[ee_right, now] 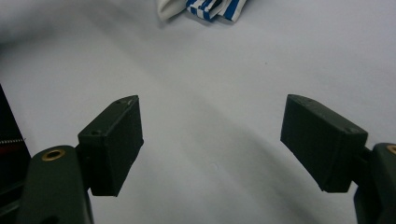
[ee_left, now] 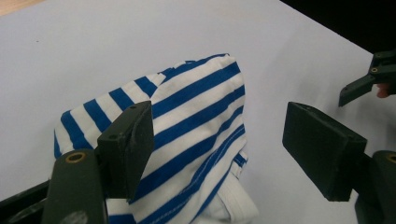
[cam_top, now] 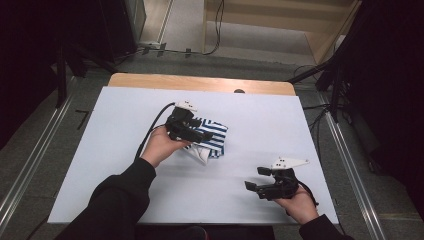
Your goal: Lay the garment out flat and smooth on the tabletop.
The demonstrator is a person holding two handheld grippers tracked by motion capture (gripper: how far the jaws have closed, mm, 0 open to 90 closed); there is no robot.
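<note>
Surface (cam_top: 115,150): a broad white sheet over a wooden top, whose bare edge shows along the far side. No bowl, bin or tray on it that I can see, so nothing is held in anything here.

Striped cloth (cam_top: 212,137): a blue-and-white bundle, roughly folded, lying a little left of the surface's middle. In the left gripper view a white hem or band sticks out at its near lower corner. I can't tell what garment it is; the folds hide its outline.

Left gripper (cam_top: 200,136): right over the cloth, fingers (ee_left: 128,144) spread wide. One sits in front of the striped top; the other stands off over bare sheet. Whether the nearer finger touches the fabric is unclear from this angle.

Right gripper (cam_top: 255,179): near the front right corner, well apart from the cloth, fingers (ee_right: 112,144) apart with nothing between them.

Step in hand, as I judge it: taking hold of the cloth with the left.
- Settle both fingers astride one folded edge, not the bulk of the bundle.
- Go low enough to catch every layer, or the top ply will peel off alone.
- Close firmly before lifting.
- Bring the right gripper across to the loose hem for a second hold.
</note>
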